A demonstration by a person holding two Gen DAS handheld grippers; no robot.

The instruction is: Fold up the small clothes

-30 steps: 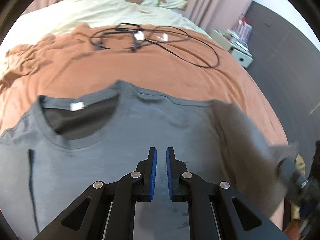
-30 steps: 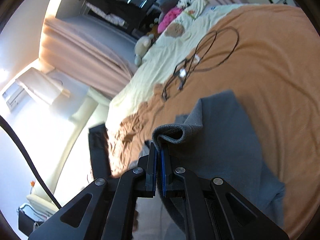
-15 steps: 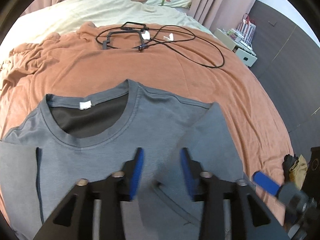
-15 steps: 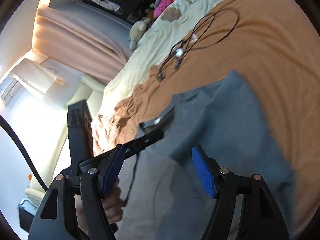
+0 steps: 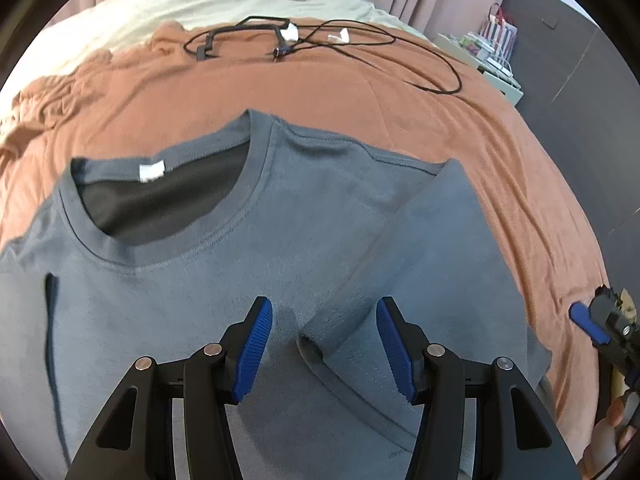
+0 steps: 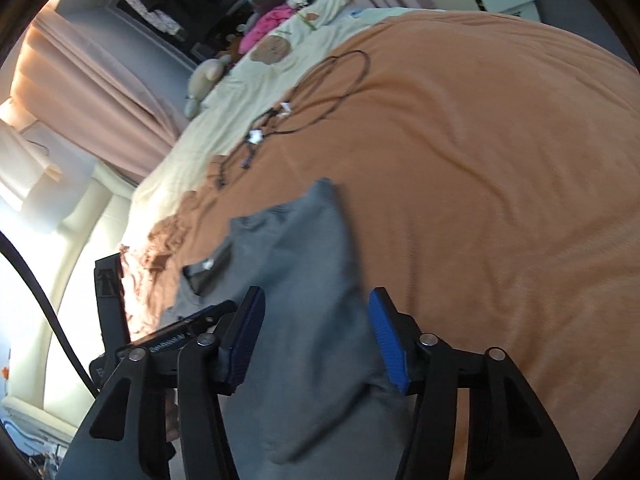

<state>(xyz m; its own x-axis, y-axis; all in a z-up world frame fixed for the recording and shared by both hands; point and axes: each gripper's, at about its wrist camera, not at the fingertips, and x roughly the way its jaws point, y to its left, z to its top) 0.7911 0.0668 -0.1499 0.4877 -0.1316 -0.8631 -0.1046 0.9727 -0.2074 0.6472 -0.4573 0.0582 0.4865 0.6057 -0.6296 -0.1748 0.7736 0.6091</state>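
Your grey T-shirt [image 5: 208, 280] lies flat, front up, on the orange bedspread [image 5: 360, 92]. Collar sits toward 11 o'clock in the left wrist view, round neck open, dark inner back showing, a small white label [image 5: 152, 170] at the nape. The sleeve [image 5: 436, 264] at 3 o'clock is folded inward across the chest, its hemmed cuff ending near 6 o'clock. Fabric looks smooth, with a dark vertical crease at 8 o'clock.
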